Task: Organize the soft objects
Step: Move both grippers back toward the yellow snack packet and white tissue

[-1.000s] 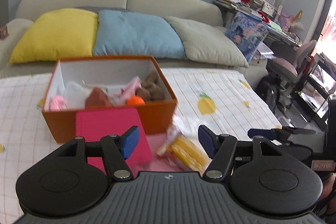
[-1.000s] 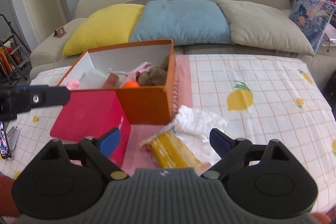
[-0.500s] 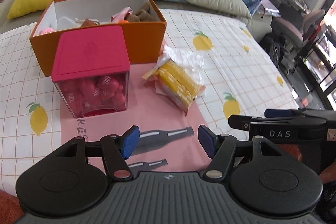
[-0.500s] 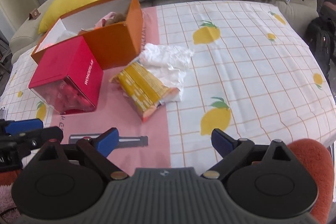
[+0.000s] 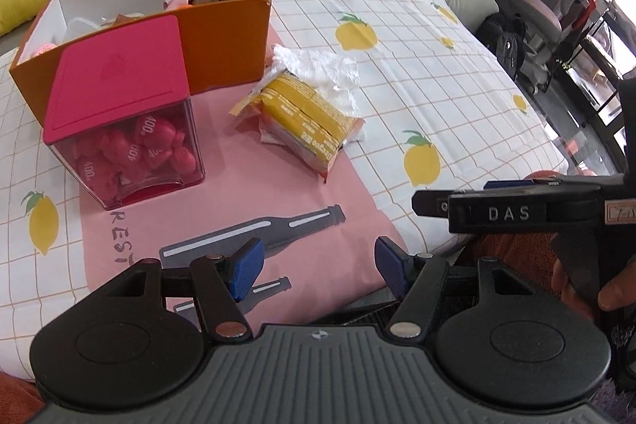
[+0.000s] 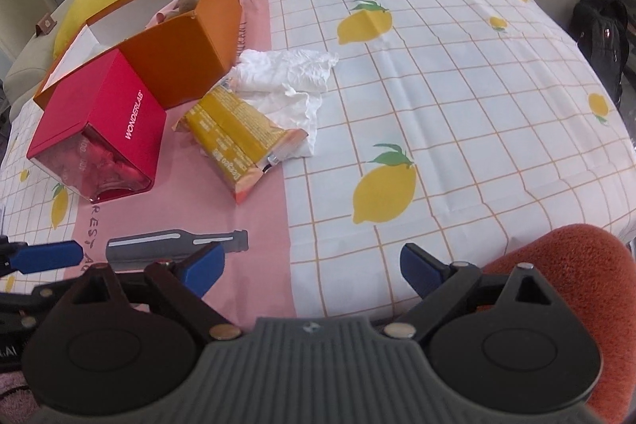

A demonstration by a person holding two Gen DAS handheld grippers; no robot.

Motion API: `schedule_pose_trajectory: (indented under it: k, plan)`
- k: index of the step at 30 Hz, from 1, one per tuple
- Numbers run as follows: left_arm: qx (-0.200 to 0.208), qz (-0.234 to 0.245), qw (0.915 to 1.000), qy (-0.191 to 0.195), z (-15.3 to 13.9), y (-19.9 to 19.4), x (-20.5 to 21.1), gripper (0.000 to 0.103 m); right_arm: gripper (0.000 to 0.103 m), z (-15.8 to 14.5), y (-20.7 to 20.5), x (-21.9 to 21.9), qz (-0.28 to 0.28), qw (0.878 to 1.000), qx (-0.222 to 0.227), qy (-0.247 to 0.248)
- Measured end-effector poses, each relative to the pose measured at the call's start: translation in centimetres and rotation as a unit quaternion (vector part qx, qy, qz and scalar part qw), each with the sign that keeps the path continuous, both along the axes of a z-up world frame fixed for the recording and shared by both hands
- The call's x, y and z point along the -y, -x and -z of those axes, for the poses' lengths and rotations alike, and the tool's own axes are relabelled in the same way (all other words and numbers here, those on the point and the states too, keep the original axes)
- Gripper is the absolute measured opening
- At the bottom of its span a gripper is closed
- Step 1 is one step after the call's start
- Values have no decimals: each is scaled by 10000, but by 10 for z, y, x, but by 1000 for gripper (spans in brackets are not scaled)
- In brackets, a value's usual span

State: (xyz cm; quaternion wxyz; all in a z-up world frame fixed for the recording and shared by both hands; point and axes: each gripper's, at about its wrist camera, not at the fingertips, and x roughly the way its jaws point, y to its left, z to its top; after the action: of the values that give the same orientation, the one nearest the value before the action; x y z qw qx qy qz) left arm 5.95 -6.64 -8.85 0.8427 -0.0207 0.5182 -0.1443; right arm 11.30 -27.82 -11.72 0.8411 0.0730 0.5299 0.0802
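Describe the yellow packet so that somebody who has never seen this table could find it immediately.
Start at the open orange box on the pink strip of the lemon-print tablecloth. In front of its corner lies the yellow packet, flat, partly on a crumpled white tissue. Unlike the red-lidded clear cube beside it, it is a soft foil wrapper.

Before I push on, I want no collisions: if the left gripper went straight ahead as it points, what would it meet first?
Probably the pink cloth, at its printed grey bottle; the left gripper has open, empty jaws. Depth is unclear.
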Motion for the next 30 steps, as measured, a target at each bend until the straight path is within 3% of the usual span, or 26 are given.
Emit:
schedule_pose_trajectory:
  k: [7, 15, 21, 30]
  plan:
    - [-73, -63, 10000, -1, 5, -8, 2, 75, 93, 9, -13, 1, 23, 9999, 1, -102]
    - [-60, -51, 10000, 37, 3, -28, 10, 73, 92, 13, -32, -4, -261, 9987, 332, 282]
    - [-120, 27, 9999, -29, 6, -42, 20, 72, 84, 23, -53, 4, -253, 9981, 463, 323]
    - [-220, 84, 9996, -123, 13, -61, 28, 71, 78, 31, -80, 5, -365, 9975, 541, -259]
